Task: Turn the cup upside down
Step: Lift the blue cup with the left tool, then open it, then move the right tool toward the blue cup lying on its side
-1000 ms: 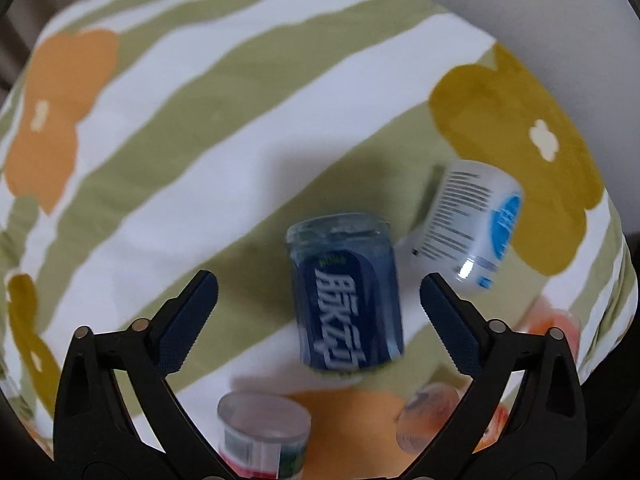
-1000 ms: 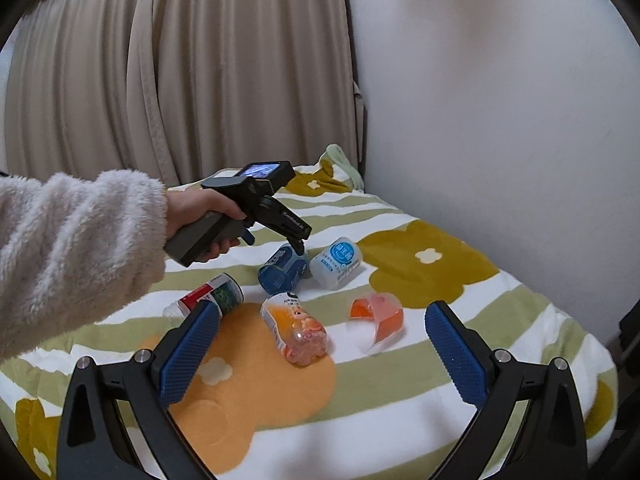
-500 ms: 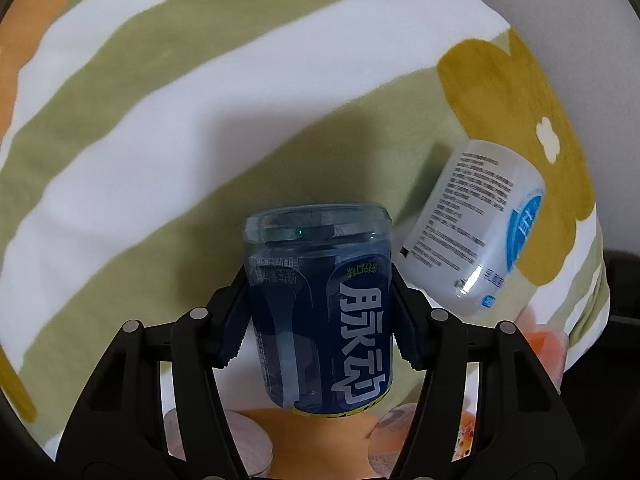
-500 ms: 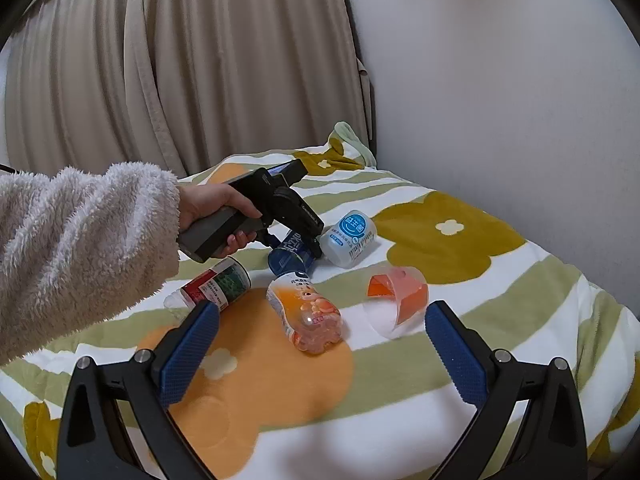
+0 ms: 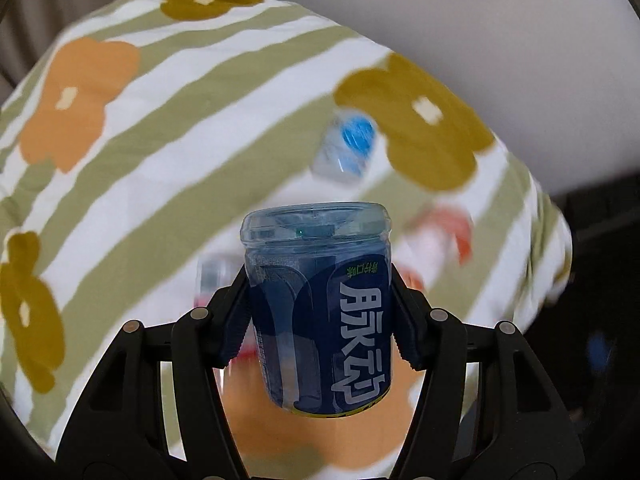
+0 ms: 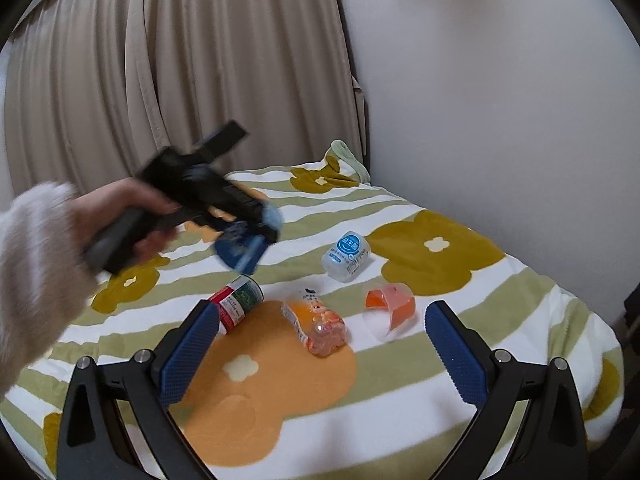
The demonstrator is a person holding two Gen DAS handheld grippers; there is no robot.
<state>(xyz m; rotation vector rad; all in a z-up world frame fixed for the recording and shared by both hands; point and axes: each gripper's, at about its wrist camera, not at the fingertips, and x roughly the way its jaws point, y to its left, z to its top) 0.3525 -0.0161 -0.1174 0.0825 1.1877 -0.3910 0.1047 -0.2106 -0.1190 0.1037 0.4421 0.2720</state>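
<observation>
My left gripper (image 5: 320,312) is shut on a dark blue cup with white lettering (image 5: 320,312) and holds it lifted above the flowered bed cover (image 5: 160,140). In the right wrist view the left gripper (image 6: 248,236) is blurred and carries the blue cup (image 6: 240,250) in the air, tilted. My right gripper (image 6: 320,340) is open and empty above the near part of the bed.
On the bed cover (image 6: 440,380) lie a white cup with a blue label (image 6: 347,256), a red and green cup (image 6: 238,300), an orange patterned cup (image 6: 320,320) and a clear orange cup (image 6: 390,308). A wall stands to the right, curtains behind.
My left gripper closed on the blue cup, then lifted it off the bed and swung it up. The right gripper stayed open and moved in a little.
</observation>
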